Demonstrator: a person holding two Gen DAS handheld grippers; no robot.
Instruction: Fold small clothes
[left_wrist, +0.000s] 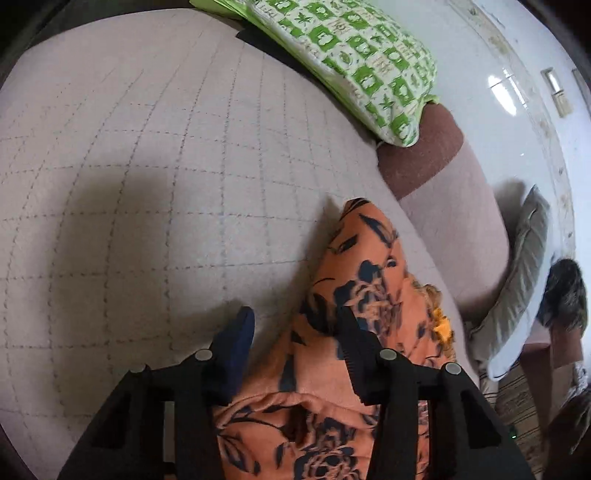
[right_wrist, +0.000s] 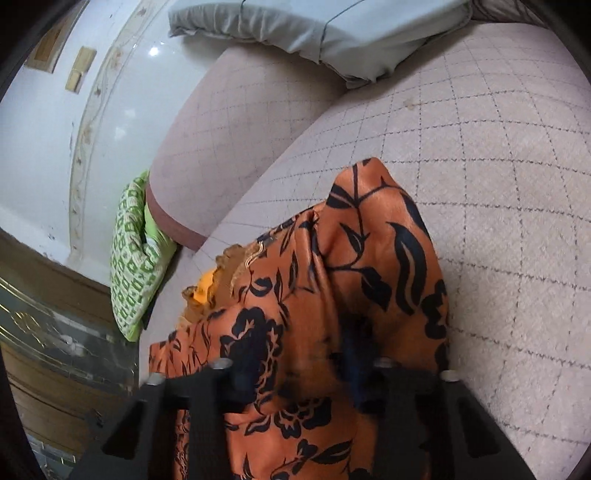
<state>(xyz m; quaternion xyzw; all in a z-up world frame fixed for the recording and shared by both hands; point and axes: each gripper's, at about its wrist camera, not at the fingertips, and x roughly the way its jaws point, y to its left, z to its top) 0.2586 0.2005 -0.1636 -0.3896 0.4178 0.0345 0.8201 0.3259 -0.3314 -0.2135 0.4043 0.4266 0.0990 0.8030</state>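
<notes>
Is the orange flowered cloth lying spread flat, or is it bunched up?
Bunched up: the orange cloth rises in a peak with deep creases on the sofa, not flat.

We see the left gripper (left_wrist: 291, 328) at the bottom of the frame, its black frame filling the lower edge. An orange garment (left_wrist: 354, 295) with dark floral print runs from the bottom centre up toward mid-right, rising to a peak; it lies between the two fingers. The left finger (left_wrist: 236, 343) — blue-padded — stands clear of the cloth on the quilted sofa seat (left_wrist: 147, 166), while the right finger sits against the fabric; whether it presses we cannot tell. A green-and-white cushion (left_wrist: 354, 55) lies along the top. At right, a grey cushion (left_wrist: 524, 266) leans beside the sofa arm (left_wrist: 443, 206) — glossy white floor (left_wrist: 517, 55) behind it.
</notes>
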